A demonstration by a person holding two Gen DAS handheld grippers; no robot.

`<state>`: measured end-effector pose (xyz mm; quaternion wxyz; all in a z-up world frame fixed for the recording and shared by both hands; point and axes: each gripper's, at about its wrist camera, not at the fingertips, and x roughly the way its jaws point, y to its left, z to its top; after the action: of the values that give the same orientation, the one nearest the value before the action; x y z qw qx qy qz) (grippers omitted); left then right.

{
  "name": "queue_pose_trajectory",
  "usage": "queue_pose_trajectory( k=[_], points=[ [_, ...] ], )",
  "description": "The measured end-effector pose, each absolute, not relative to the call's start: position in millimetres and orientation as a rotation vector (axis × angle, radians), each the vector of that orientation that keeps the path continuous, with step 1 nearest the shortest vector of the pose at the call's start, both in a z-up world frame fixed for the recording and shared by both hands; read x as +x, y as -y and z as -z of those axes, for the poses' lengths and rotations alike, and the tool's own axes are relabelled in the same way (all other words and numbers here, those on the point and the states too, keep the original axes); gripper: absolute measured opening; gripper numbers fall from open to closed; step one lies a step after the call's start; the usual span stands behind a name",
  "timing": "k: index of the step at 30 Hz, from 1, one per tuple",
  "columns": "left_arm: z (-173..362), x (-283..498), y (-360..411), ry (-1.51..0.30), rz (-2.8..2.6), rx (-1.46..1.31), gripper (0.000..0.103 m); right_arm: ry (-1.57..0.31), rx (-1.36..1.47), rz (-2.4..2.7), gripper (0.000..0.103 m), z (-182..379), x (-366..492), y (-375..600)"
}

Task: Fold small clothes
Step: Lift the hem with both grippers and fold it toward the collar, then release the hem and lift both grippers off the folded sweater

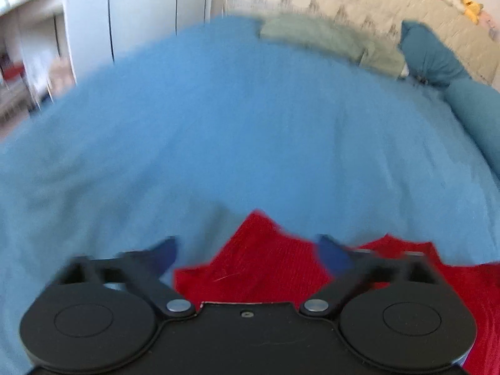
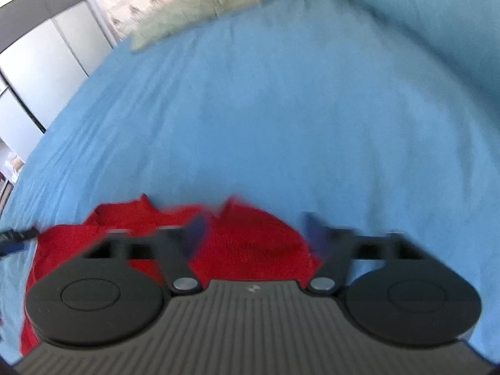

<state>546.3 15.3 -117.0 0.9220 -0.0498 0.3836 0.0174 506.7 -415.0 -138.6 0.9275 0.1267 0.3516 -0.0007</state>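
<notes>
Two open grippers, left gripper (image 1: 250, 250) and right gripper (image 2: 253, 228), over one red garment (image 1: 265, 262).

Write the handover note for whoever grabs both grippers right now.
Left gripper: open, holding nothing, above the red knitted garment.
Right gripper: open, holding nothing, over the same garment.
The garment lies rumpled on the blue bedsheet, at the near edge of both views; much of it is hidden under the grippers.
Done: no neat fold visible.
Left: grasp it, spread it flat, fold it. Both views are blurred, so check edges before pinching.
</notes>
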Motion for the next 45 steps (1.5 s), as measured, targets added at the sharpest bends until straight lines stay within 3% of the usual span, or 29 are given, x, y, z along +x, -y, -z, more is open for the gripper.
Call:
queue_pose_trajectory(
  k=[4, 10, 14, 21, 28, 35, 39, 45],
  points=[
    [108.1, 513.4, 0.6, -0.788, 0.044, -0.031, 0.103, -0.772, 0.206, -0.122, 0.103, 138.5, 495.4, 387.3],
    [159.7, 490.3, 11.6, -0.932, 0.096, 0.030, 0.103, -0.895, 0.142, -0.126, 0.103, 183.5, 498.4, 359.1],
    [182.7, 482.0, 11.1, -0.959, 0.089, 0.080, 0.103, -0.879, 0.158, -0.092, 0.103, 199.4, 495.9, 362.6],
    [155.4, 482.7, 20.8, -0.952, 0.051, 0.140, 0.101, -0.868, 0.114, -0.121, 0.103, 176.8, 484.3, 360.3],
    [92.1, 426.4, 65.2, -0.846, 0.157, 0.184, 0.103, -0.882, 0.100, -0.105, 0.103, 125.7, 436.3, 381.6],
    [116.7, 405.0, 103.9, -0.959, 0.253, 0.133, 0.103, -0.986, 0.206, -0.005, 0.103, 146.2, 386.5, 428.4],
    [134.1, 407.5, 123.1, -0.965, 0.265, 0.174, 0.103, -1.032, 0.299, 0.011, 0.086, 176.6, 377.3, 445.8],
    [145.4, 410.9, 135.9, -0.966, 0.267, 0.173, 0.103, -0.968, 0.394, -0.033, 0.081, 197.0, 391.1, 452.6]
  ],
)
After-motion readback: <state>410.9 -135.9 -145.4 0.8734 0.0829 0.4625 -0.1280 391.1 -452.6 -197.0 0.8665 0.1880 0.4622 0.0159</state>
